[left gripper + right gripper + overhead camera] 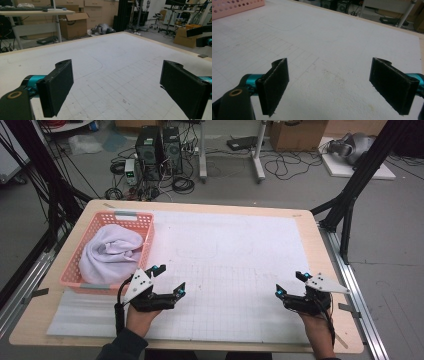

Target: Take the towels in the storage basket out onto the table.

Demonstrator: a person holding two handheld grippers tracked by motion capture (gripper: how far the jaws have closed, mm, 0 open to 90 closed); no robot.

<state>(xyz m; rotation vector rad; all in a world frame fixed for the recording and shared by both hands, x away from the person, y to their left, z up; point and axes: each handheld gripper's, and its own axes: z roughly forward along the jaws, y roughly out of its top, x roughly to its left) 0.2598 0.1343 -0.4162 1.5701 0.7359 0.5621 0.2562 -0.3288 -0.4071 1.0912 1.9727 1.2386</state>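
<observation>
Two grippers hover wide open and empty above the white mat (230, 250): left gripper (169, 281) just beside the pink basket (145, 222) holding a white cloth (110, 252), right gripper (289, 284) near the right edge.

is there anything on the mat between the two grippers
No. In the high view the stretch of white gridded mat between the left gripper and the right gripper is bare.

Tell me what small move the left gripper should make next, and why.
Probably swing the left gripper toward the pink basket and the white cloth bundled in it. Its jaws stand open and empty, and that cloth lies just beside it.
</observation>
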